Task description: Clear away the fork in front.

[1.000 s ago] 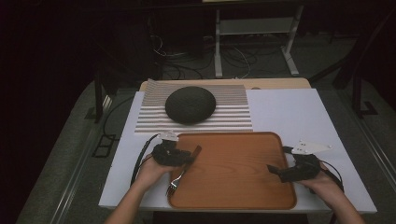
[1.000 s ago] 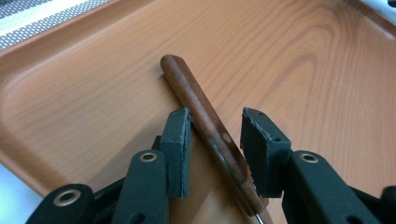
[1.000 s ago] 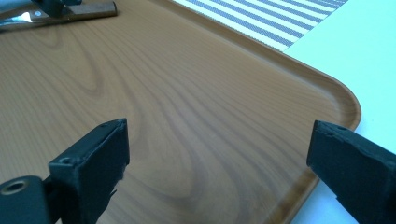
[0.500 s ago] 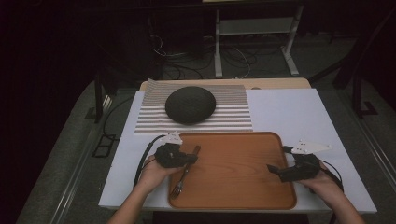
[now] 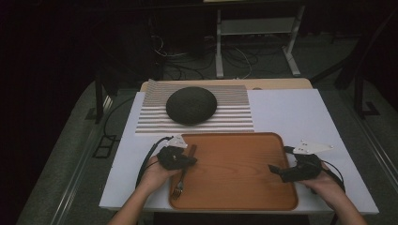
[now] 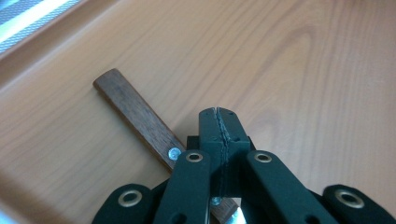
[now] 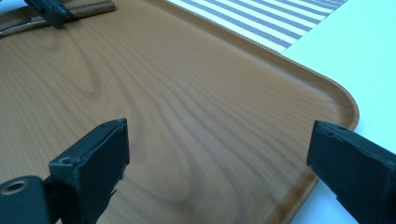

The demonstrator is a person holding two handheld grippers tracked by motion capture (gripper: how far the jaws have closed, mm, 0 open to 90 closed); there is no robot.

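Observation:
A fork (image 5: pixel 180 180) with a brown wooden handle (image 6: pixel 130 105) lies on the left side of an orange wooden tray (image 5: pixel 234 173). My left gripper (image 5: pixel 191 161) sits over that handle. Its jaws (image 6: pixel 219 123) are shut, pad against pad with no gap, and the handle runs underneath them. I cannot tell whether they pinch it. My right gripper (image 5: pixel 273 169) is open low over the tray's right side, with only bare tray (image 7: pixel 187 93) between its pads (image 7: pixel 217 154). The right gripper view also catches the left gripper's tip (image 7: pixel 51 11) on the fork handle (image 7: pixel 88 8).
A dark, dome-shaped bowl (image 5: pixel 191 105) rests upside down on a grey-and-white striped mat (image 5: pixel 234 119) behind the tray. The tray lies on a white tabletop (image 5: pixel 291 112). Beyond the table are cables and a metal stand on the dim floor.
The left gripper has settled onto the fork handle, and the fork has turned slightly on the tray. The right gripper has stayed where it was.

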